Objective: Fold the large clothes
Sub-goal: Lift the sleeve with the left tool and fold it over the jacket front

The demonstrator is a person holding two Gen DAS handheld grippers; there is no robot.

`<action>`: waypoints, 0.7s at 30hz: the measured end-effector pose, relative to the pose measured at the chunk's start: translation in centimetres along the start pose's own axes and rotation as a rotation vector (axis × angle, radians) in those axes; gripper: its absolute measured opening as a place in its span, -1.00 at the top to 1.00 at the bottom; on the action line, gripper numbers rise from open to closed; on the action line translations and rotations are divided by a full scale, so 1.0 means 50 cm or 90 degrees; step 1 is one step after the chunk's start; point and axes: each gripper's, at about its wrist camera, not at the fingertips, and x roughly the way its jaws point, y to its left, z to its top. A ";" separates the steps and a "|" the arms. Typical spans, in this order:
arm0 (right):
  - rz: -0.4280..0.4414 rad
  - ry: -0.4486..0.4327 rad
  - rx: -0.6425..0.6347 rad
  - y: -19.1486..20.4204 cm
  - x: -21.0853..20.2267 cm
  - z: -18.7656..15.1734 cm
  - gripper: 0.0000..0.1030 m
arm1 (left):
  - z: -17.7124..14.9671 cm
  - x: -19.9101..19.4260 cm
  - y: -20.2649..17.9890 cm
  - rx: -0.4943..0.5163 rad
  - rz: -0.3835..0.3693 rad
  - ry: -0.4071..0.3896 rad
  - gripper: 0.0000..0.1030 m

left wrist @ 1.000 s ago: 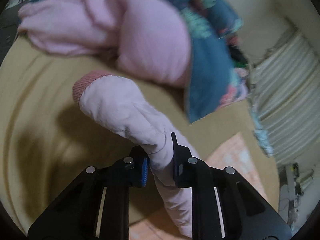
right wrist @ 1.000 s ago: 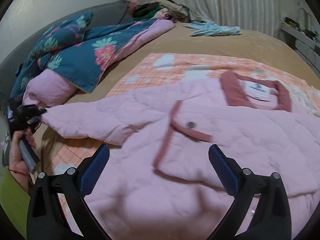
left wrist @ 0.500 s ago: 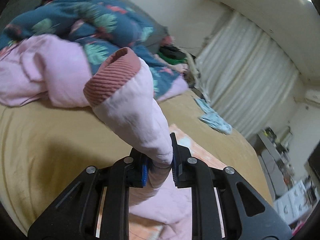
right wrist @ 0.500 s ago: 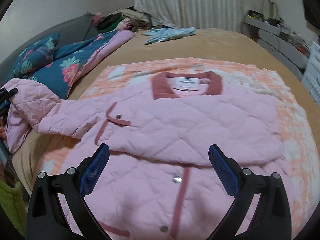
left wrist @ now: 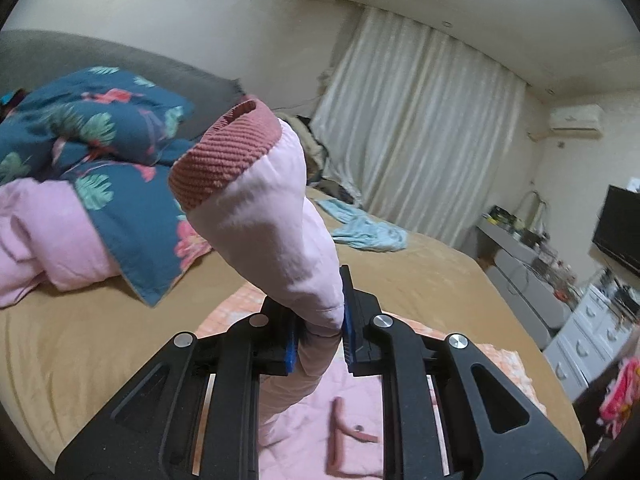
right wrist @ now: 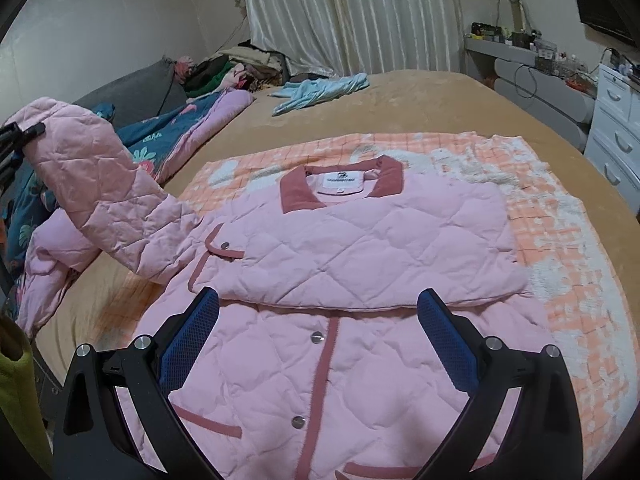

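A pink quilted jacket (right wrist: pixel 360 248) with dark pink collar and trim lies front up on an orange checked blanket (right wrist: pixel 560 240) on the bed. One sleeve is folded across its chest. My left gripper (left wrist: pixel 320 332) is shut on the other sleeve (left wrist: pixel 280 240) and holds it up in the air, its ribbed dark pink cuff (left wrist: pixel 224 160) pointing up. In the right wrist view that raised sleeve (right wrist: pixel 100 184) arches at the left. My right gripper (right wrist: pixel 316 336) is open and empty above the jacket's lower front.
A blue floral quilt with pink lining (left wrist: pixel 100 168) is heaped at the head of the tan bed (right wrist: pixel 440 100). A light blue garment (right wrist: pixel 320 88) lies at the far side. White drawers (right wrist: pixel 616 140) stand at the right. Curtains hang behind.
My left gripper has lifted the sleeve off the bed and swung it up and toward the jacket. The right gripper has moved back over the jacket's lower front, still open.
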 end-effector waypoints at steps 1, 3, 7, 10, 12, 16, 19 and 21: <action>-0.003 -0.004 0.003 -0.007 -0.007 0.000 -0.92 | -0.002 -0.001 -0.017 0.009 -0.005 0.001 0.81; -0.007 -0.010 0.007 -0.020 -0.018 -0.001 -0.91 | -0.009 -0.004 -0.048 0.024 -0.015 0.005 0.81; -0.014 -0.023 0.017 -0.047 -0.041 -0.006 -0.91 | -0.021 0.007 -0.088 0.045 -0.036 0.019 0.82; -0.019 -0.031 0.024 -0.065 -0.051 -0.010 -0.92 | -0.033 0.014 -0.117 0.065 -0.048 0.027 0.82; -0.022 -0.034 0.035 -0.080 -0.056 -0.013 -0.92 | -0.042 0.020 -0.133 0.078 -0.057 0.033 0.82; -0.022 -0.041 0.050 -0.102 -0.062 -0.018 -0.91 | -0.064 0.031 -0.164 0.097 -0.064 0.051 0.82; -0.023 -0.046 0.056 -0.115 -0.064 -0.021 -0.91 | -0.077 0.037 -0.181 0.106 -0.067 0.062 0.82; -0.026 -0.049 0.057 -0.124 -0.066 -0.022 -0.91 | -0.088 0.041 -0.196 0.114 -0.070 0.069 0.82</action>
